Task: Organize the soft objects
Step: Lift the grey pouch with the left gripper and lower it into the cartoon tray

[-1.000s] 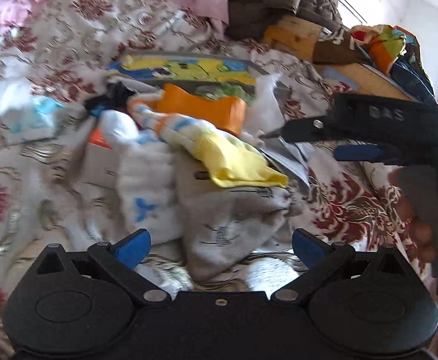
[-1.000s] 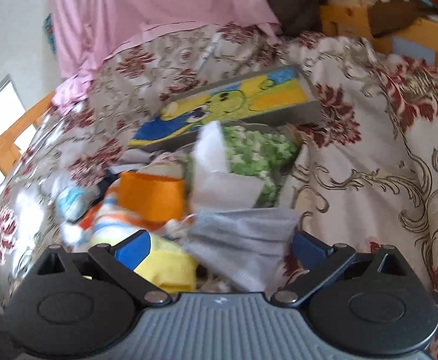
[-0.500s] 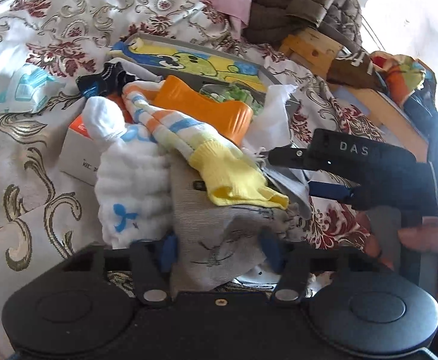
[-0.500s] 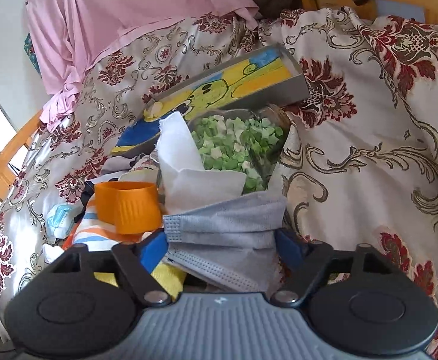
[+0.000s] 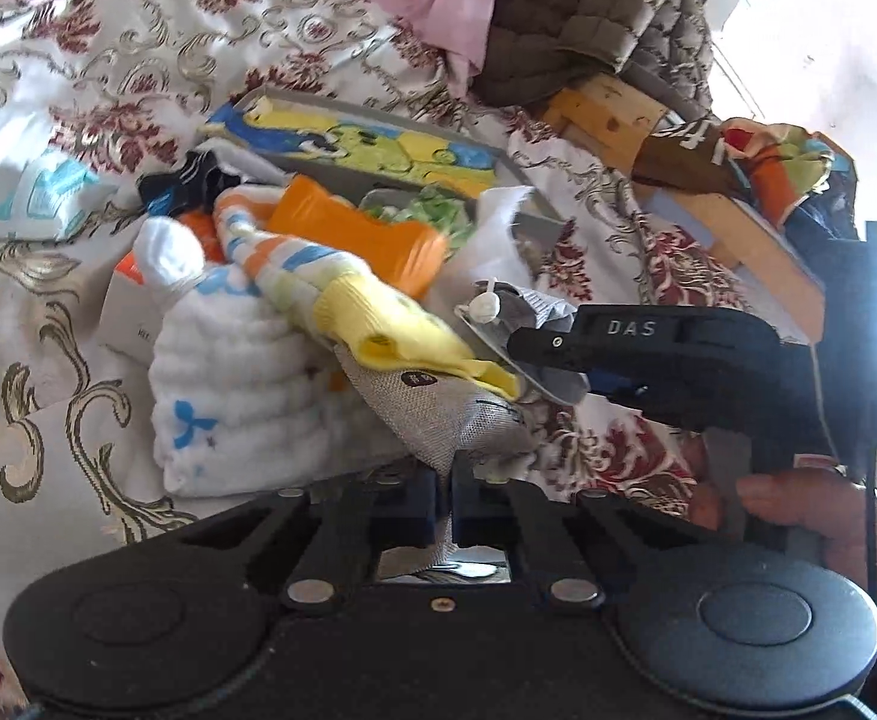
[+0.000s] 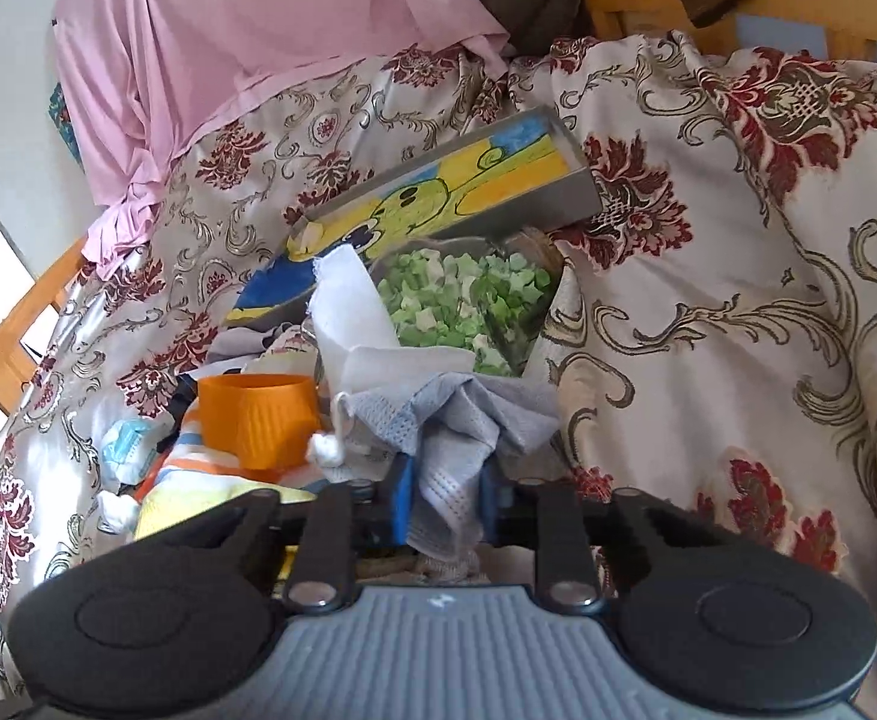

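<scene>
**Both grippers pinch cloth at the near edge of the pile**

Left wrist view: the left gripper point(image 5: 444, 501) has its blue pads drawn together on the near corner of a grey knitted sock point(image 5: 438, 414), probably to draw it from under the yellow-cuffed striped sock point(image 5: 378, 324) lying across it. A white quilted cloth point(image 5: 240, 378) sits just beside, all heaped on the floral bedspread point(image 5: 48, 312). The right gripper point(image 6: 444, 507) is clamped on a crumpled grey face mask point(image 6: 456, 426), near an orange ribbed cup point(image 6: 258, 417) and a grey cartoon-printed box point(image 6: 438, 192). Edge grips suit limp cloth.
</scene>
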Available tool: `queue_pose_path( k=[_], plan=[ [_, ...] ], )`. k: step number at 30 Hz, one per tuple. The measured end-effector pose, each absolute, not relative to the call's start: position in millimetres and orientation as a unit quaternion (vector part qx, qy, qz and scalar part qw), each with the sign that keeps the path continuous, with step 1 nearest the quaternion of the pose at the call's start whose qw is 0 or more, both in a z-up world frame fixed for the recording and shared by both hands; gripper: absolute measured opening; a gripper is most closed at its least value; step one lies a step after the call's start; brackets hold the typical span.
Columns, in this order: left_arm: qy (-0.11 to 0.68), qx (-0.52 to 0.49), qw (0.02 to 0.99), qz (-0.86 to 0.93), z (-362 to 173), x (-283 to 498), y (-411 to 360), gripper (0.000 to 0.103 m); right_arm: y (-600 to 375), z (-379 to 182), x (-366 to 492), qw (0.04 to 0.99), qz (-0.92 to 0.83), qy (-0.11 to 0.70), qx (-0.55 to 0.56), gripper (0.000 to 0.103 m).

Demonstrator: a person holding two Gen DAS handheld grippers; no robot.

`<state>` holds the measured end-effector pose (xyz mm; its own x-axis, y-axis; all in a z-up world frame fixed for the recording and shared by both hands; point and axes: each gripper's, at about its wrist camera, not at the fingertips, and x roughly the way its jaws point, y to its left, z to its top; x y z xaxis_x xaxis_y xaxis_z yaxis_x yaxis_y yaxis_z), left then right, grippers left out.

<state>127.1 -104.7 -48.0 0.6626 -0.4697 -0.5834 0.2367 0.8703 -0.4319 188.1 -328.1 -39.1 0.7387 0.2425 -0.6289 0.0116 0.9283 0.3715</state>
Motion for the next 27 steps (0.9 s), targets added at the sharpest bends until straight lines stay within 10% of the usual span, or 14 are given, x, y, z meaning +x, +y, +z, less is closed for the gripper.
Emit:
queue_pose_path(
  k=[27],
  plan=[
    [0.23, -0.173, 0.93, -0.228, 47, 145, -99, 0.002, -370, 4, 184, 0.954, 0.022, 0.142, 0.261, 0.01]
  ],
)
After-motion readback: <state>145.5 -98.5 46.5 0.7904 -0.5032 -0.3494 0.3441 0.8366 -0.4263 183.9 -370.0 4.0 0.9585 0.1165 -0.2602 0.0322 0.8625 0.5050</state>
